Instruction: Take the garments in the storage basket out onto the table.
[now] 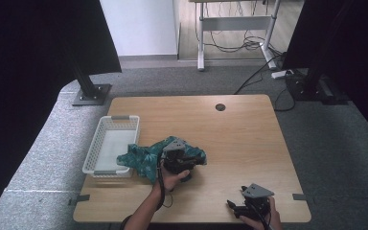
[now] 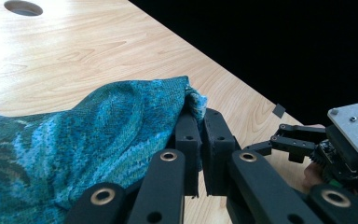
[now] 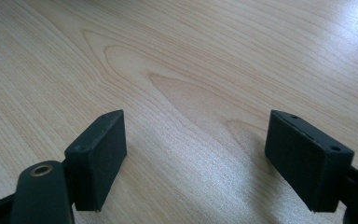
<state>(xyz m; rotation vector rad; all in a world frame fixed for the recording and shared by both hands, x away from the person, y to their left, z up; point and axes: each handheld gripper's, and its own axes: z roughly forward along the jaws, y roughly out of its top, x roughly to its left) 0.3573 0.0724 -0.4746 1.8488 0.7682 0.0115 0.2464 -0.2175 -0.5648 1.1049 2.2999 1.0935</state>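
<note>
The right hand-held gripper (image 1: pixel 233 205) sits closest, at the near right edge of the table (image 1: pixel 239 139), the person's hand behind it partly cut off by the bottom of the high view; its jaws stand wide apart, released, with nothing but bare wood grain between them in the right gripper view. The left forearm comes in from the bottom centre and angles up toward the middle of the table, the hand wrapped around the left hand-held gripper (image 1: pixel 197 160), which points to the right. That left hand-held gripper (image 2: pixel 200 140) is clenched on the edge of a teal patterned cloth (image 2: pixel 88 144): the jaws are pressed nearly together with a fold of the knit pinched at their tips. The cloth (image 1: pixel 146 155) lies crumpled near the table's middle, spreading leftward from the gripper, its far corner draped over the near right rim of a white basket (image 1: pixel 98 143) at the table's left side. The gripper body hides part of the cloth.
</note>
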